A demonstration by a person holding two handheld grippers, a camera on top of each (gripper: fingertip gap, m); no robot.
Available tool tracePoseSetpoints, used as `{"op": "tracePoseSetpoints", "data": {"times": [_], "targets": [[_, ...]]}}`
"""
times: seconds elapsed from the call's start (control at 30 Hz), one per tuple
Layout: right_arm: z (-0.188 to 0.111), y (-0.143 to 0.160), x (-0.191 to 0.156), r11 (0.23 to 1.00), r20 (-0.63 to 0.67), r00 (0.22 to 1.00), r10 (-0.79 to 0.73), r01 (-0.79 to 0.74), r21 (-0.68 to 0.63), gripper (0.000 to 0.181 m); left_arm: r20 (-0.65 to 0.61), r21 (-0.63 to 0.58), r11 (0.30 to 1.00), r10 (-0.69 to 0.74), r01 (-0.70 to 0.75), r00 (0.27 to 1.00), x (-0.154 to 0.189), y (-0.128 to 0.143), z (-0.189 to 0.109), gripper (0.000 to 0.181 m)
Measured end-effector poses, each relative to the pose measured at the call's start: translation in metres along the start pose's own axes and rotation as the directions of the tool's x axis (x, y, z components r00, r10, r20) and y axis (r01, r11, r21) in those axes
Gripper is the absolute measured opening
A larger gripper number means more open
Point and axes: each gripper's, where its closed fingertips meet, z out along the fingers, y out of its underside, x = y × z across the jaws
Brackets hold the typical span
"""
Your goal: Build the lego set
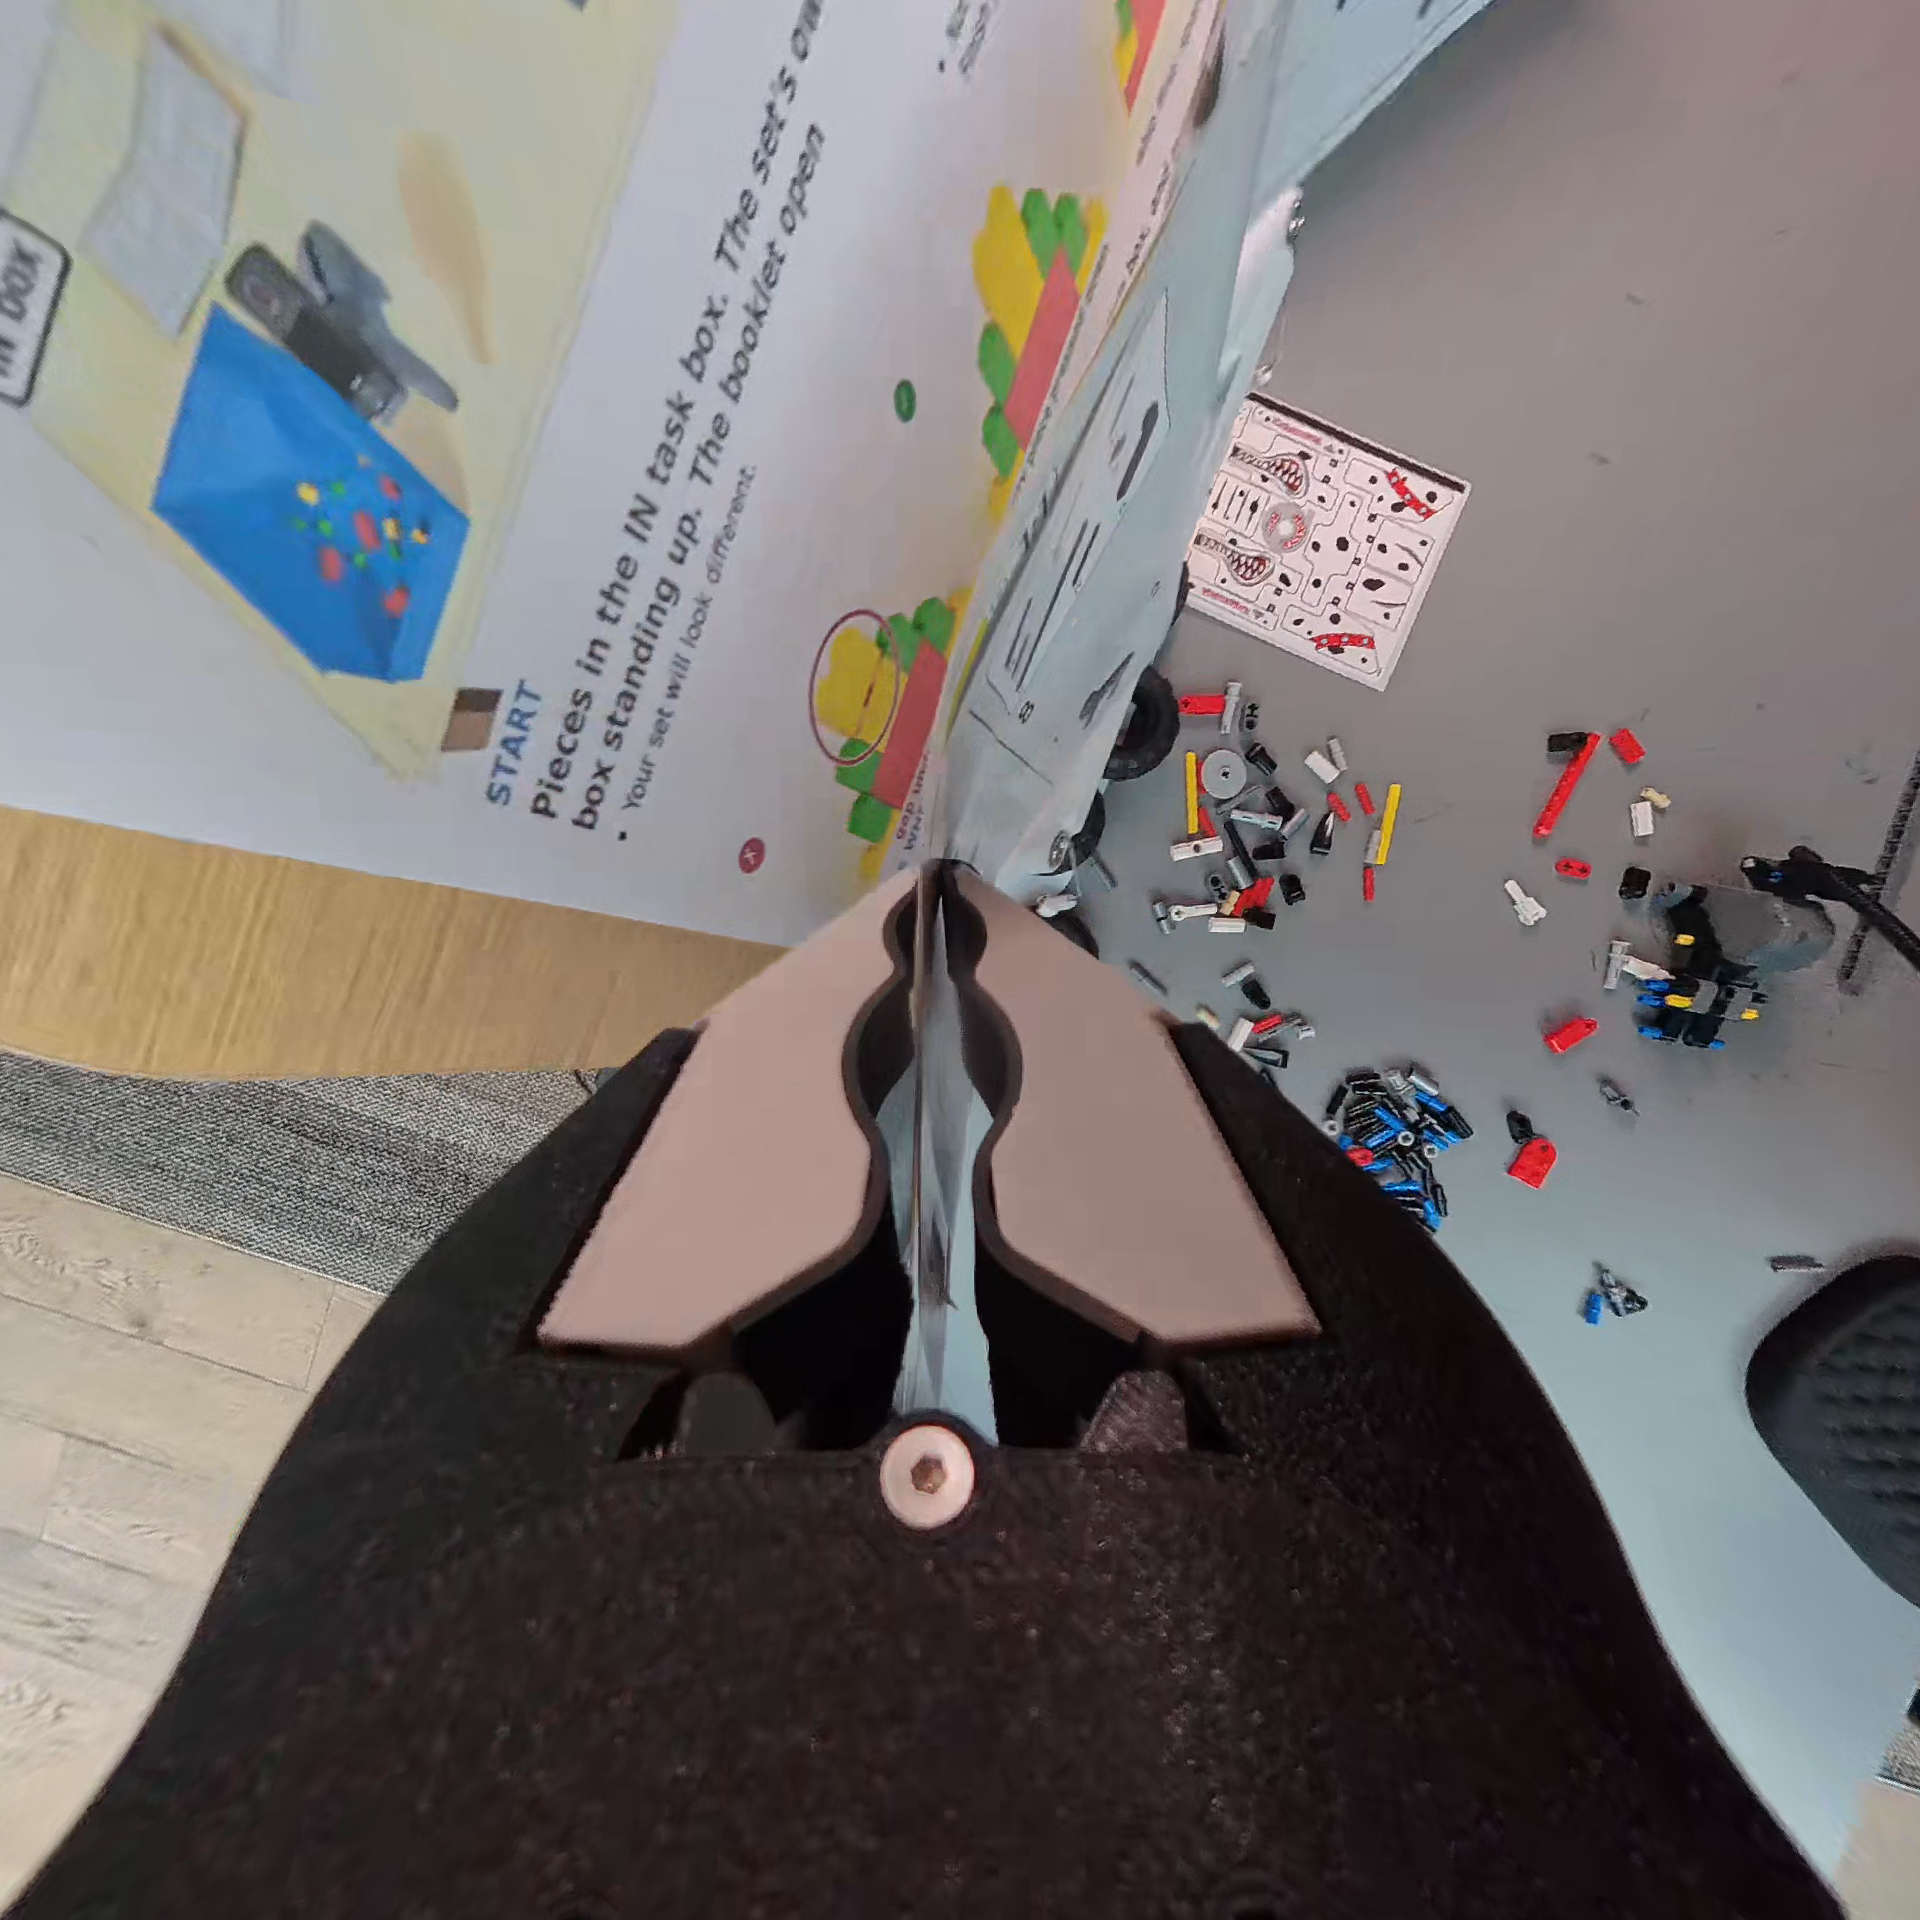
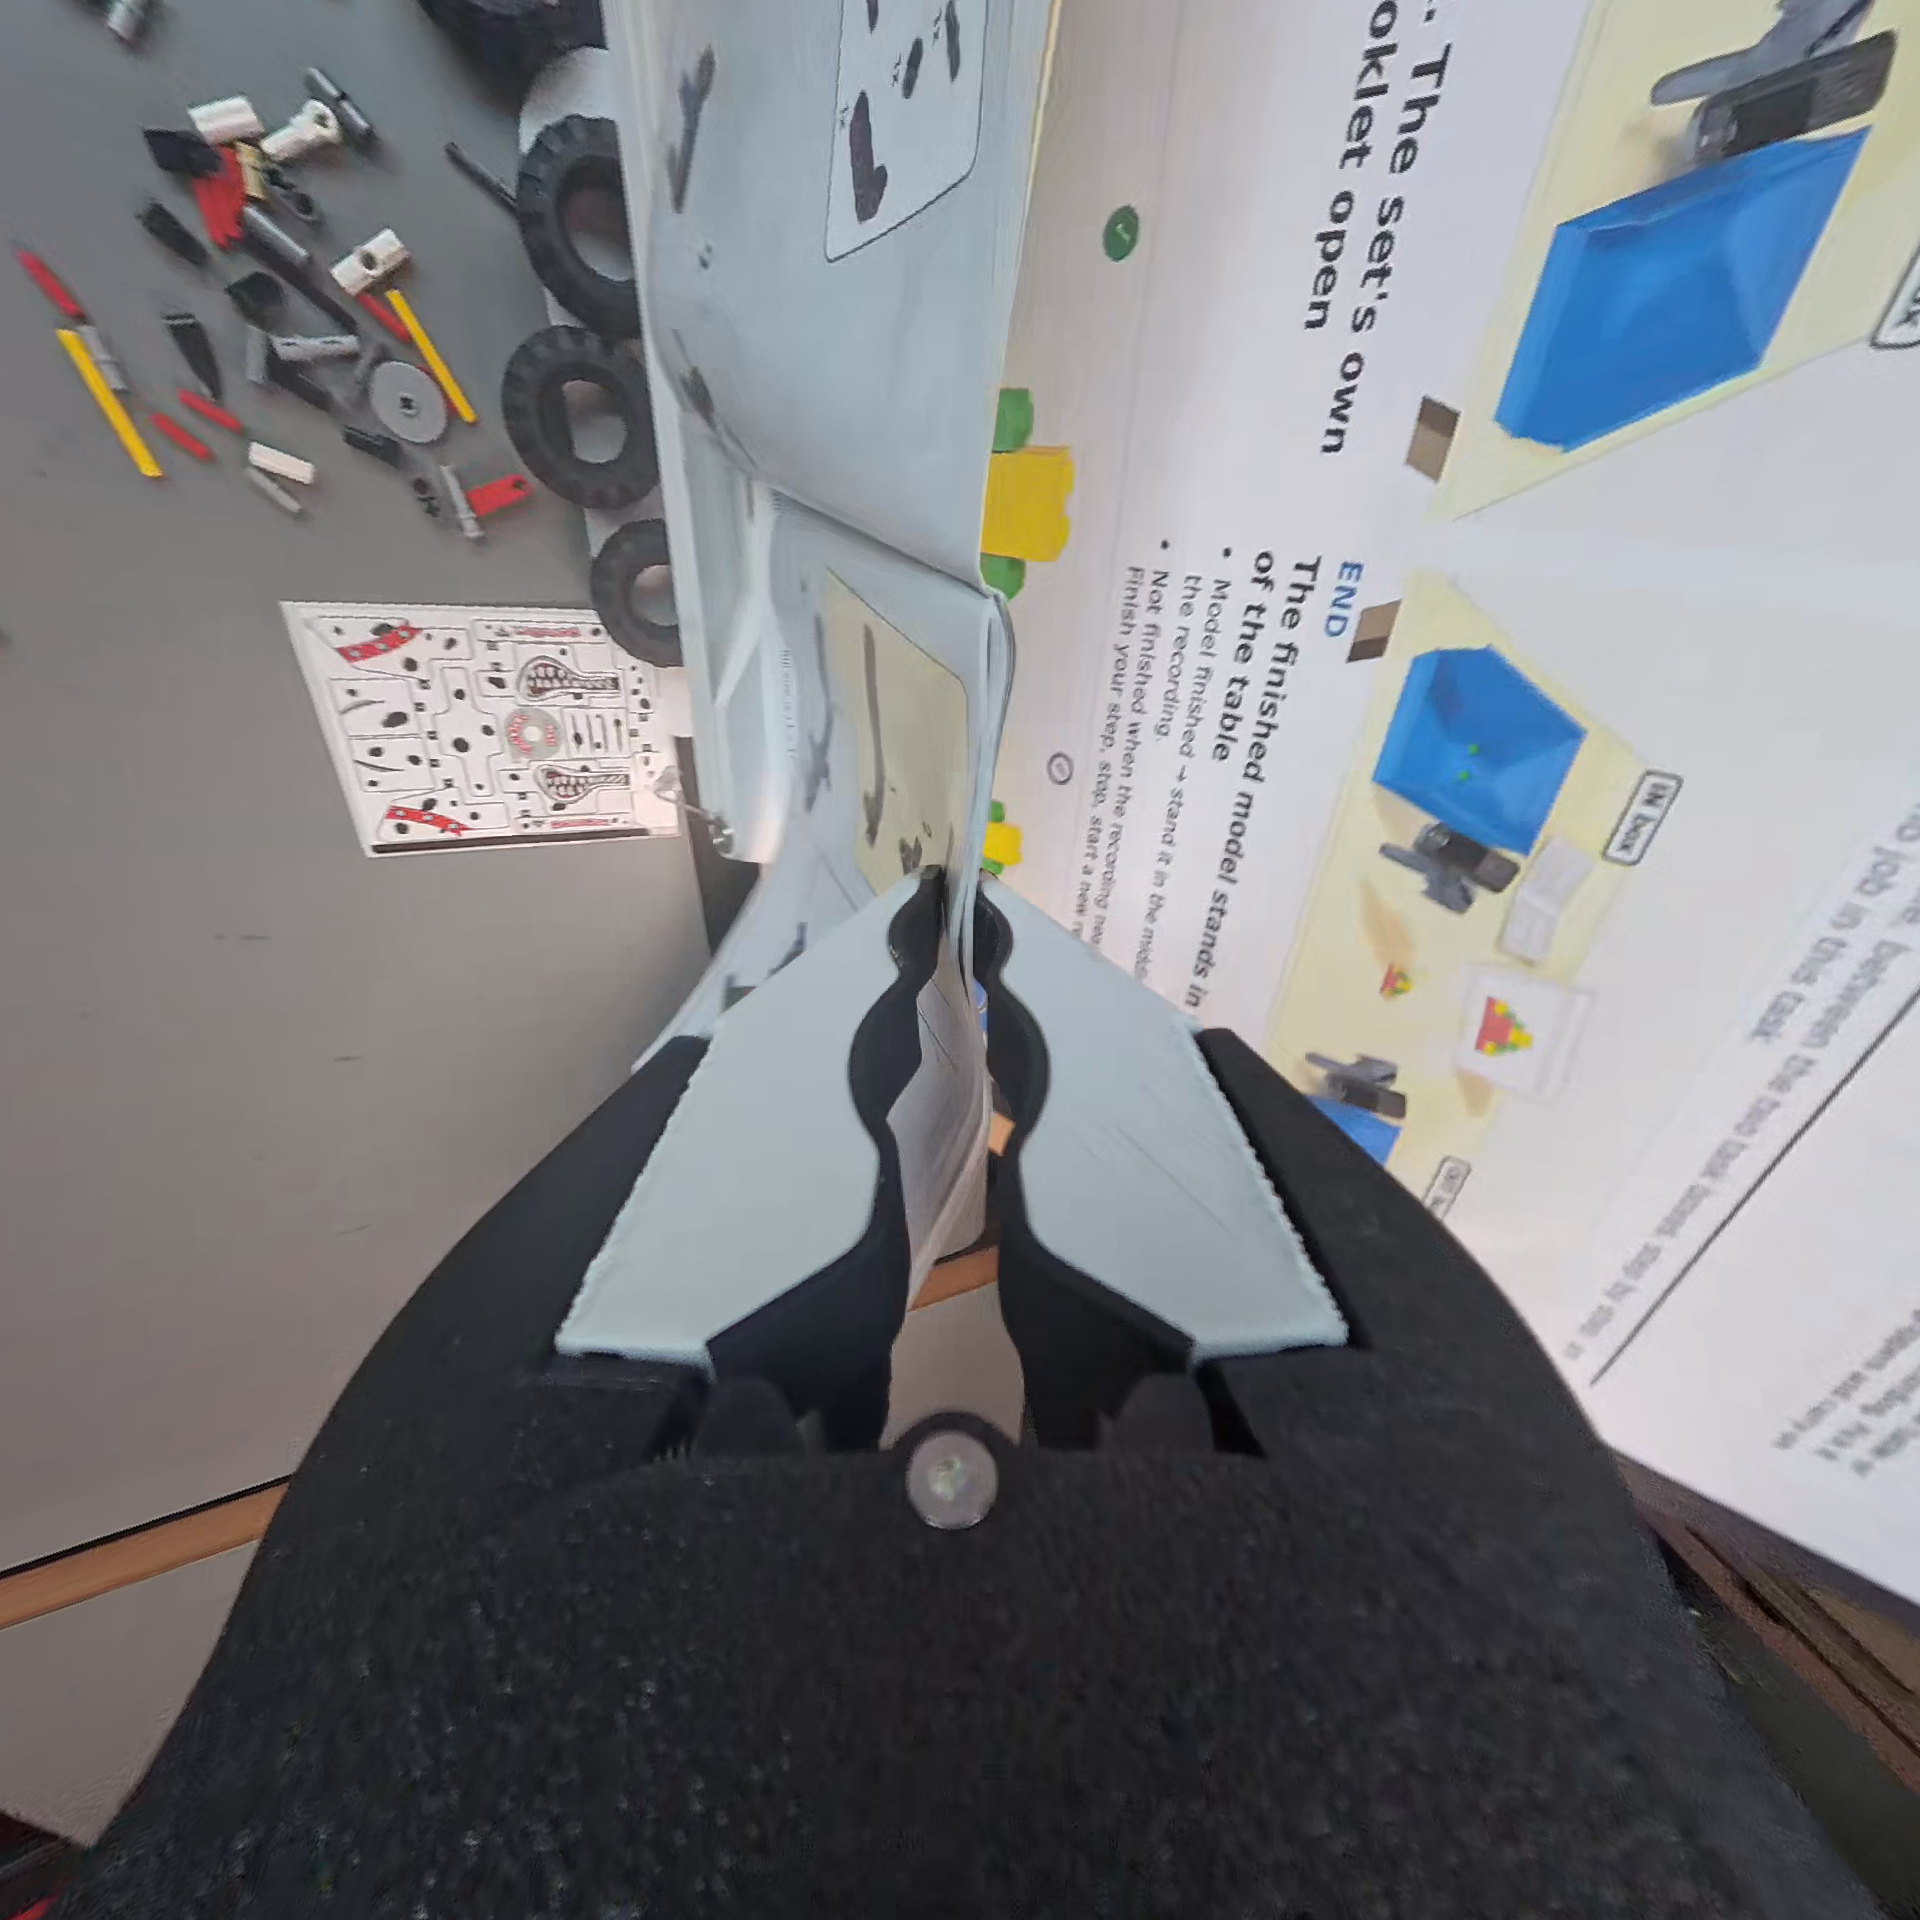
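Both grippers are shut on the pale grey instruction booklet [image 1: 1081, 499], one at each edge, and hold it on edge above the grey table. My left gripper [image 1: 940, 873] pinches pages seen edge-on. My right gripper [image 2: 951, 883] pinches the pages at the other side of the booklet [image 2: 831, 364]. Loose lego pieces [image 1: 1247, 831] lie scattered on the table, also in the right wrist view [image 2: 270, 312]. Black tyres [image 2: 582, 405] lie beside the booklet. A partly built black, blue and yellow assembly [image 1: 1694, 997] lies farther off.
A large printed task sheet [image 1: 416, 416] with pictures lies behind the booklet, also in the right wrist view [image 2: 1455, 623]. A white sticker sheet [image 1: 1325, 540] lies flat on the grey table [image 1: 1662, 312]. A pile of small blue and black pins [image 1: 1397, 1122] lies nearby. A black chair part [image 1: 1849, 1392] shows at the right edge. About 20 cm separates my left fingertips from my right.
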Motion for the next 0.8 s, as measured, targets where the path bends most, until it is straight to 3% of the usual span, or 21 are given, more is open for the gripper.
{"op": "tracePoseSetpoints", "data": {"times": [0.17, 0.27, 0.37, 0.5, 0.6, 0.8], "targets": [[0.026, -0.004, 0.025, 0.995, -0.157, 0.983, -0.099, 0.094, -0.039, 0.013, 0.069, 0.018, 1.000, -0.013, 0.011, 0.998, -0.028, 0.015, 0.013, 0.005], [0.024, -0.005, 0.024, 0.995, -0.222, 0.970, -0.097, 0.103, 0.014, 0.017, 0.082, 0.074, 0.997, -0.038, 0.032, 0.996, -0.033, 0.018, 0.015, 0.006], [0.009, 0.003, 0.024, 0.991, -0.323, 0.944, -0.071, 0.102, 0.081, 0.029, 0.135, 0.105, 0.994, -0.040, 0.026, 0.990, -0.033, 0.023, 0.012, 0.013], [-0.027, 0.014, 0.004, 0.964, -0.376, 0.924, 0.067, 0.038, 0.265, 0.039, 0.245, 0.153, 0.987, -0.079, 0.042, 0.966, -0.038, 0.029, 0.000, 0.026], [-0.047, 0.019, -0.058, 0.912, -0.306, 0.945, 0.118, 0.019, 0.410, 0.041, 0.387, 0.204, 0.978, -0.112, 0.033, 0.915, -0.046, 0.034, -0.017, 0.037], [-0.020, 0.052, -0.270, 0.872, 0.024, 0.999, 0.048, -0.054, 0.486, 0.036, 0.524, 0.346, 0.938, -0.178, -0.017, 0.833, -0.029, 0.043, -0.065, 0.040]]}}
